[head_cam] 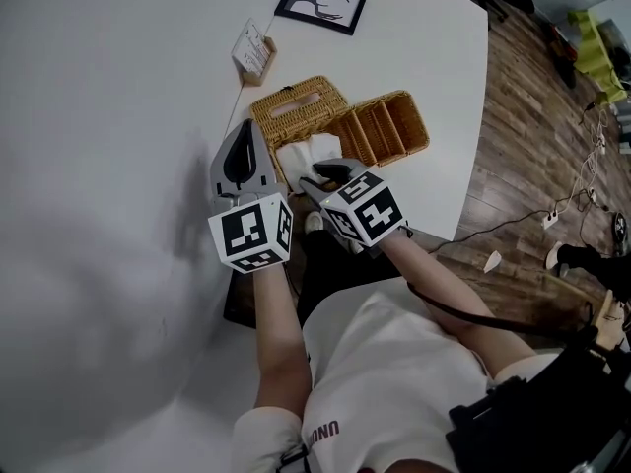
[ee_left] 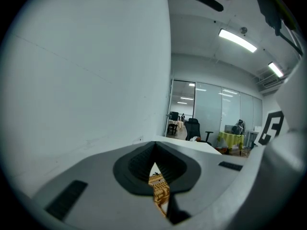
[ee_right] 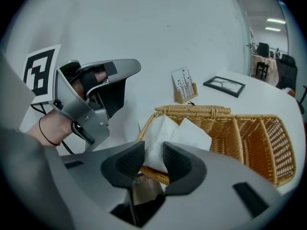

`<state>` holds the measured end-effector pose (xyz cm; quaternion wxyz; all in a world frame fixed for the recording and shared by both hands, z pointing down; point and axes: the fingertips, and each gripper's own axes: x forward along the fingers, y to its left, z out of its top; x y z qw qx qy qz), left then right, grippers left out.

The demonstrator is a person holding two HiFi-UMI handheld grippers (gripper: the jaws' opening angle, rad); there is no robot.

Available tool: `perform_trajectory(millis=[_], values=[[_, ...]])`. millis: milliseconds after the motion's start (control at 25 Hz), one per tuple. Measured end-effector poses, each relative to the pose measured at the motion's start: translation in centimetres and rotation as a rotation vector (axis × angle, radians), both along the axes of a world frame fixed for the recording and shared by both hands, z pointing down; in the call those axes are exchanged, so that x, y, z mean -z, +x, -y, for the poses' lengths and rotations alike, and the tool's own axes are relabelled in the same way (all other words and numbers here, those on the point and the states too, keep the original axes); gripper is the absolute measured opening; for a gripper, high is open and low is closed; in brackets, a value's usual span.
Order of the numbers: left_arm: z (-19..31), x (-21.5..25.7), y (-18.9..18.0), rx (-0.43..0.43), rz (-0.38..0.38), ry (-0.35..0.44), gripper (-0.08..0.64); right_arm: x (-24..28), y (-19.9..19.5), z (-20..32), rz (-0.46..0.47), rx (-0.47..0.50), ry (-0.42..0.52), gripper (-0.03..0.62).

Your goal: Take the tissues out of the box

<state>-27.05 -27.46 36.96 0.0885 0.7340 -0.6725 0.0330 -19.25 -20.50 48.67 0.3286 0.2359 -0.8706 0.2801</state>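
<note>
Tissues point(ee_right: 169, 132): light, limp, tear-prone, standing proud at the left end of the wicker box point(ee_right: 249, 128). Right gripper point(ee_right: 153, 151) jaws closing around the raised fold; pinch 1 fold low. Left gripper point(ee_left: 154, 147) clenched, empty.

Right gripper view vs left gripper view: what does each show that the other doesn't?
Right gripper view only: the tissues between the closing jaws of the right gripper, a card stand and a framed picture.
Left gripper view only: ceiling lights, a glass partition and an office chair.
Both: the white table; the wicker box, only a sliver of it in the left view; and the left gripper, whose jaw tips meet in its own view and which shows side-on in the right view.
</note>
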Motion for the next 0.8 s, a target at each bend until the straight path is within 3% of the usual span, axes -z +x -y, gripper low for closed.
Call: perform_trajectory(millis=[240,800], values=[[0.1,0.2,0.2,0.004,-0.004,0.006,0.012,0.3,0.6,0.0,0.024,-0.018,-0.041,0.112],[-0.5,0.1,-0.2,0.011,-0.005,0.007,0.012,1.2,1.5,0.8,0.03,-0.042,0.002,0.089]])
